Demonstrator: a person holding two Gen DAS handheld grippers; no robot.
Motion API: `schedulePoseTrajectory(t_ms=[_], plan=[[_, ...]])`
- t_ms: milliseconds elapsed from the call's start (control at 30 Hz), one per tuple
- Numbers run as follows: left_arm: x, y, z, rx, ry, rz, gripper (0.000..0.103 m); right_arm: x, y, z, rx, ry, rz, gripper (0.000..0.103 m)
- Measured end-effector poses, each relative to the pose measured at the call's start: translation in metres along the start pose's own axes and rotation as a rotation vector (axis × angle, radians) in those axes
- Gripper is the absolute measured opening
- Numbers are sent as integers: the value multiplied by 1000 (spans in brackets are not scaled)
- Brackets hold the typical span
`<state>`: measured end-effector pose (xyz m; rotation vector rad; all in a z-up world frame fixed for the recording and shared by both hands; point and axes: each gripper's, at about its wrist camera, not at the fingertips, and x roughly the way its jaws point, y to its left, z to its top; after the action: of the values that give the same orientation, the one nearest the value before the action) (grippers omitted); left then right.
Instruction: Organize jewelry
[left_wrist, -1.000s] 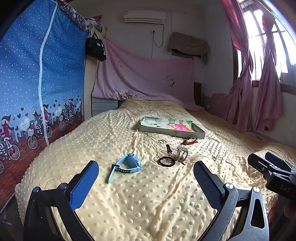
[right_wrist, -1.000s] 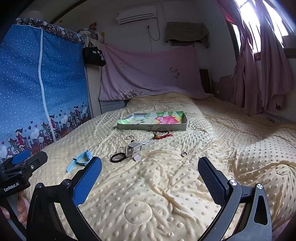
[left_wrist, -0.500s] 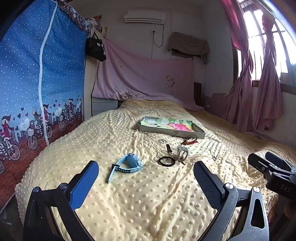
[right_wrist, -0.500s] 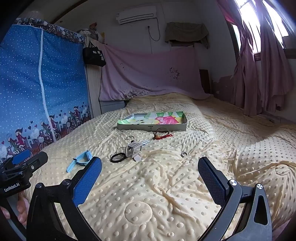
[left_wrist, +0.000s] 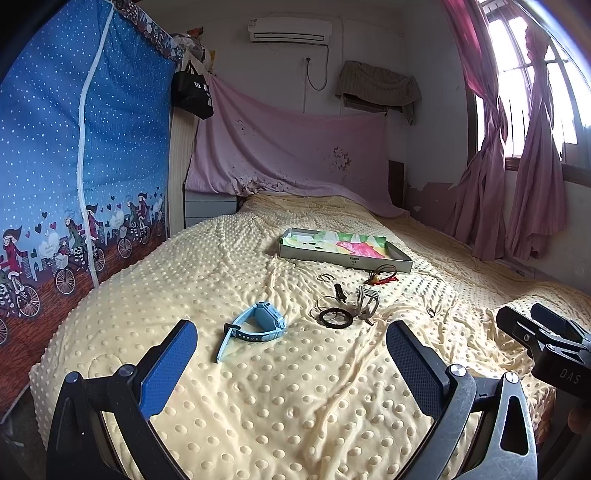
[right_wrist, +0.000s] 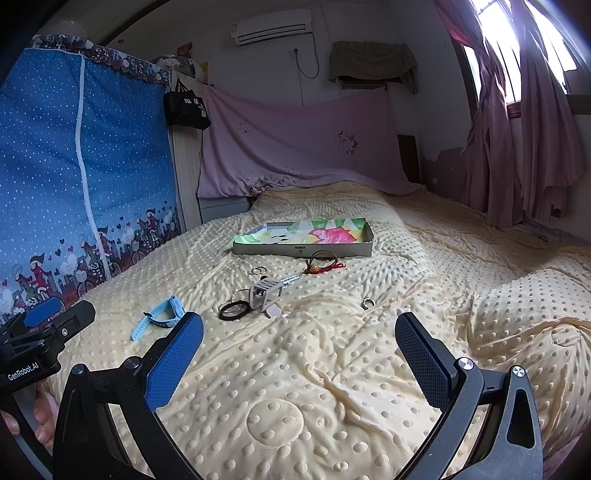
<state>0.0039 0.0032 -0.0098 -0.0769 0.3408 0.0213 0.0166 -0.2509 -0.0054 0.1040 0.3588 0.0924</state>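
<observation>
A shallow colourful tray (left_wrist: 345, 258) (right_wrist: 303, 251) lies on the yellow dotted bedspread. In front of it lie several small pieces: a blue watch (left_wrist: 255, 326) (right_wrist: 160, 317), a black ring (left_wrist: 335, 317) (right_wrist: 232, 311), a silver clasp piece (left_wrist: 366, 302) (right_wrist: 264, 294), thin hoops (left_wrist: 325, 277) (right_wrist: 258, 270), a red cord bracelet (left_wrist: 382, 276) (right_wrist: 323, 263) and a small silver ring (left_wrist: 430, 312) (right_wrist: 368, 303). My left gripper (left_wrist: 291, 354) is open and empty, near the watch. My right gripper (right_wrist: 299, 343) is open and empty, short of the pieces.
A blue printed wardrobe (left_wrist: 74, 166) stands along the bed's left side. A pink sheet (left_wrist: 288, 151) covers the headboard wall. Pink curtains (left_wrist: 517, 166) hang at the right. The right gripper's body (left_wrist: 546, 343) shows at the left view's right edge.
</observation>
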Motion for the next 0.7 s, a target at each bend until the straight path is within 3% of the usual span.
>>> schedulePoseTrajectory(t_ms=[700], plan=[[53, 18, 14, -33, 43, 46, 103, 55, 14, 9, -17, 33, 41, 102]])
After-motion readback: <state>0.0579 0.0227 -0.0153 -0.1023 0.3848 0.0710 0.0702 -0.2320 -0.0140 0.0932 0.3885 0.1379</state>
